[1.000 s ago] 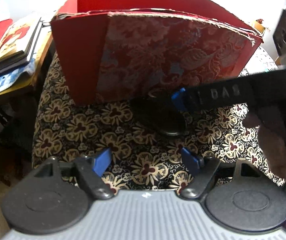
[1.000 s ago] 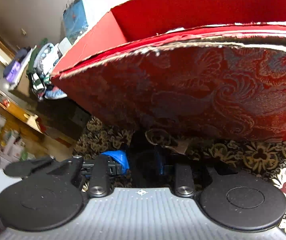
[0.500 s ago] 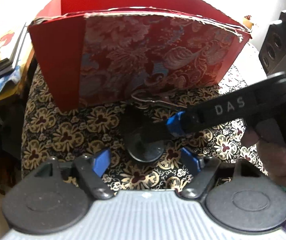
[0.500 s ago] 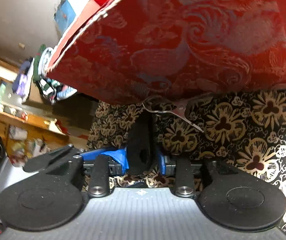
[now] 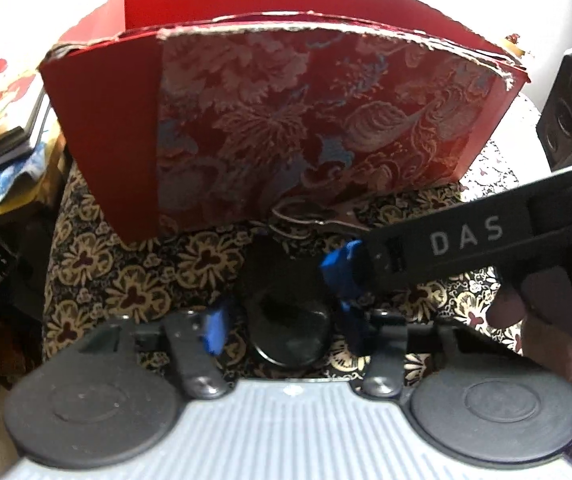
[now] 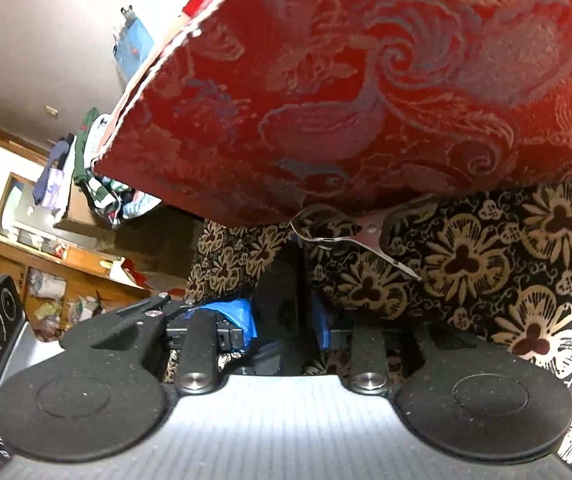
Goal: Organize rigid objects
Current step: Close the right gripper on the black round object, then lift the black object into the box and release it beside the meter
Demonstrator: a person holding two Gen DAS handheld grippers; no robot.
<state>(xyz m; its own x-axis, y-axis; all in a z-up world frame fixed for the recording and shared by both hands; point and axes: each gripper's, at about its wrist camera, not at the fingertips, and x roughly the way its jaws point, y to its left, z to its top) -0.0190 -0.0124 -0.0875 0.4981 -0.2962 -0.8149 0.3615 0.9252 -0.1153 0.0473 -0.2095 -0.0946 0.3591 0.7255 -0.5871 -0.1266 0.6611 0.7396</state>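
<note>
- A stack of books [image 5: 2, 120] lies at the far left, beside the floral-cloth counter [image 5: 134, 280].
- The red brocade box [image 5: 286, 120] stands at the far side of the counter.
- The left gripper [image 5: 282, 326] has just been closing its jaws around the black round object [image 5: 289, 320]; whether they press it I cannot tell.
- Small metal scissors [image 6: 361, 236] lie at the box's foot.
- The right gripper [image 6: 282, 320], reaching in from the right, has its jaws clenched on the same black object.

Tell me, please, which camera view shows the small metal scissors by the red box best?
The right wrist view: the scissors lie unobstructed on the floral cloth, with handle loops, pivot and one blade tip visible. In the left wrist view, the right gripper crosses in front and hides the blades.
</note>
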